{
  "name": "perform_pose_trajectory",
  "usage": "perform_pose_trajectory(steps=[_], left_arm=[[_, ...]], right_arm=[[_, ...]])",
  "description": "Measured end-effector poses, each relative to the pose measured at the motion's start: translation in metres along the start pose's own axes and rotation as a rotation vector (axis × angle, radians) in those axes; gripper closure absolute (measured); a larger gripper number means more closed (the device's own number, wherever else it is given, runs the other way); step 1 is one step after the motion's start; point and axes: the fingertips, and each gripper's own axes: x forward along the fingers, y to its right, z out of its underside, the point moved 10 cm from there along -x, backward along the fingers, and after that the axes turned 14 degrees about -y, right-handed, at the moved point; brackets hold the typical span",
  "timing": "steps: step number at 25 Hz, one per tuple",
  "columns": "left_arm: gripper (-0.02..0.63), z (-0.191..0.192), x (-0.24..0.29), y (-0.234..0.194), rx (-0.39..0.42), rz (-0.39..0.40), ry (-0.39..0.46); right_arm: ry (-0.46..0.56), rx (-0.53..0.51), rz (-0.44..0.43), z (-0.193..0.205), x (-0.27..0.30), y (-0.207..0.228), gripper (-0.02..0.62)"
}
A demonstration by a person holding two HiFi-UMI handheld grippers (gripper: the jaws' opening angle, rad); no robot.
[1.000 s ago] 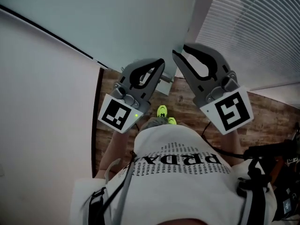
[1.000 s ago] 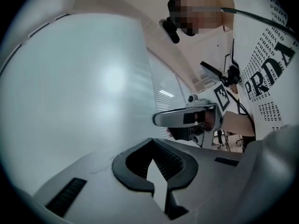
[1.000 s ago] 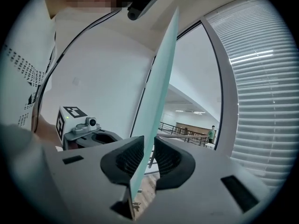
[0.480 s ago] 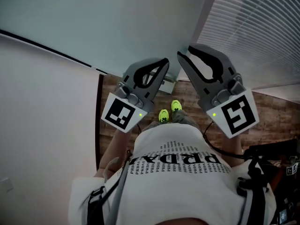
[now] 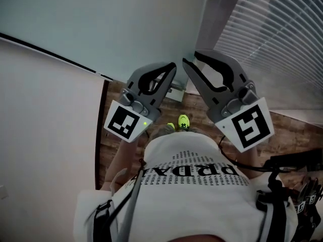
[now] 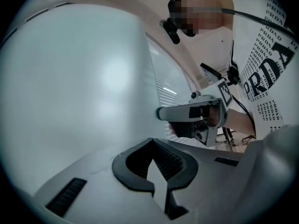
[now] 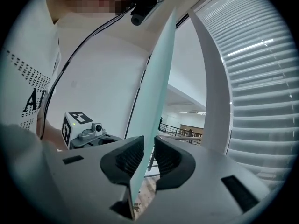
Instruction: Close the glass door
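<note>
The glass door (image 5: pixel 126 24) is a pale frosted pane; its free edge runs down to my grippers. My right gripper (image 5: pixel 187 62) straddles that edge, and in the right gripper view the pane (image 7: pixel 161 69) passes between the pads of the right gripper (image 7: pixel 148 143), which are shut on it. My left gripper (image 5: pixel 171 67) is beside it against the door's face, shut with nothing held. In the left gripper view the left gripper (image 6: pixel 152 141) points along the glass (image 6: pixel 84 87), with the right gripper (image 6: pixel 196 113) beyond.
A white post (image 5: pixel 217 14) stands just right of the door edge, with slatted blinds (image 5: pixel 282 39) beyond it. A white wall (image 5: pixel 45 125) is at the left. Below are the wooden floor (image 5: pixel 197 105), a metal floor fitting (image 5: pixel 174 89) and the person's yellow shoes (image 5: pixel 183 121).
Both grippers and the door edge have shifted slightly left in the head view. The person's feet have stepped. The right gripper's hold on the edge is unchanged.
</note>
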Motion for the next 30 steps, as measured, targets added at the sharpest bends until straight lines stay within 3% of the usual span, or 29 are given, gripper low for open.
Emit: perform_pose_trajectory(steps=[3,7,14,17,22,25,30], left_arm=[[0.606,0.007,0.006,-0.002,0.015,0.027,-0.001],[0.606,0.005,0.003,-0.005,0.013,0.006,-0.022],[0.606,-0.024,-0.010,-0.026,0.027,-0.017,-0.047],[0.606,-0.026,0.000,-0.037,0.045,0.014,-0.031],[0.606,-0.017,0.031,-0.039,0.012,0.053,0.016],[0.606,-0.014,0.042,-0.048,0.036,0.058,-0.002],[0.606,-0.016,0.059,-0.053,0.008,0.036,0.094]], right_arm=[[-0.011,0.008,0.043,0.008,0.001,-0.003,0.538],[0.005,0.014,0.061,0.009,0.004,-0.004,0.538],[0.022,0.073,0.014,-0.004,0.000,-0.001,0.538],[0.044,0.071,0.028,-0.001,0.003,-0.003,0.538],[-0.033,0.018,0.037,0.008,0.000,-0.003,0.538],[-0.033,0.026,0.051,0.012,0.005,-0.005,0.538],[-0.103,-0.029,0.042,0.004,0.002,-0.003,0.538]])
